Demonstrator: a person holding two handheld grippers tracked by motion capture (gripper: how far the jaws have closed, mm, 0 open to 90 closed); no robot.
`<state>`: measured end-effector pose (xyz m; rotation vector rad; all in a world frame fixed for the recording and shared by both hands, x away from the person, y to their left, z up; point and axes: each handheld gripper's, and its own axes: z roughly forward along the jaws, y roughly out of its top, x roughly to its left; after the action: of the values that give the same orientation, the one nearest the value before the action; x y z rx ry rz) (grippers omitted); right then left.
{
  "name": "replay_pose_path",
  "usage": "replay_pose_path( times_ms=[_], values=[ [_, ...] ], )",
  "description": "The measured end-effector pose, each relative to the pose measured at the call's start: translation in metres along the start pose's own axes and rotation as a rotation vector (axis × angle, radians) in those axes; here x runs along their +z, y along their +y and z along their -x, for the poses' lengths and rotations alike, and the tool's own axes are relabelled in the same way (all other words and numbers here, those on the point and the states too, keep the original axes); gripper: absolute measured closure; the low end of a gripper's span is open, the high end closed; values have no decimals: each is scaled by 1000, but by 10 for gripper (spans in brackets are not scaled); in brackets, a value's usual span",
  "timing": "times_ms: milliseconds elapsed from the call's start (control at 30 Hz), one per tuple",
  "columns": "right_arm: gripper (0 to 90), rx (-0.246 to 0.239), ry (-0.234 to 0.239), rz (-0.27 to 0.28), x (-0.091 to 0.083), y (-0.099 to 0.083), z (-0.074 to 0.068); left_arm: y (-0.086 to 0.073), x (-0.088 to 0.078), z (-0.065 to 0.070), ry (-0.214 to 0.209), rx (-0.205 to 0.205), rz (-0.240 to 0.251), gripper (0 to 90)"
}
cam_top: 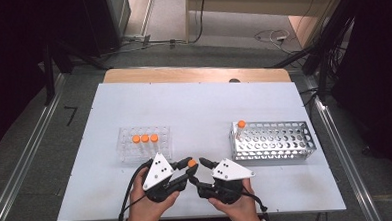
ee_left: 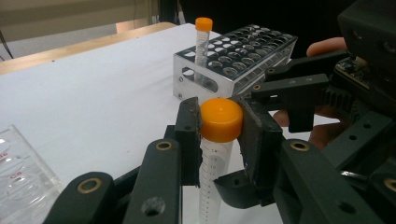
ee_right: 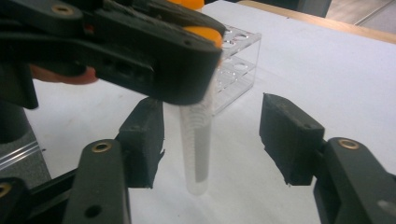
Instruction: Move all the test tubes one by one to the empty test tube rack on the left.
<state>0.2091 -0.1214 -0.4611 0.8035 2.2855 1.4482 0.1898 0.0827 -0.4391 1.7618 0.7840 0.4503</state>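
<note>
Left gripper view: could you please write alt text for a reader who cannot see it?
Two black fingers of the left gripper clamp the orange cap of an upright clear tube. Behind it, a metal rack on the white table holds one orange-capped tube; the right gripper reaches in from the right.

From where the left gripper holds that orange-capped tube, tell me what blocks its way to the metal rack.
The right gripper, jaws open around the tube, sits between the left gripper and the metal rack. Otherwise, bare table.
</note>
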Motion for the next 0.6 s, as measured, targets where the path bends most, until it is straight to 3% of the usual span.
replay_pose_path(
  times_ms=[600],
  values=[
    [348,5,-10,2,-10,-3,6,14,-29,-19,22,-65,28,704]
  ],
)
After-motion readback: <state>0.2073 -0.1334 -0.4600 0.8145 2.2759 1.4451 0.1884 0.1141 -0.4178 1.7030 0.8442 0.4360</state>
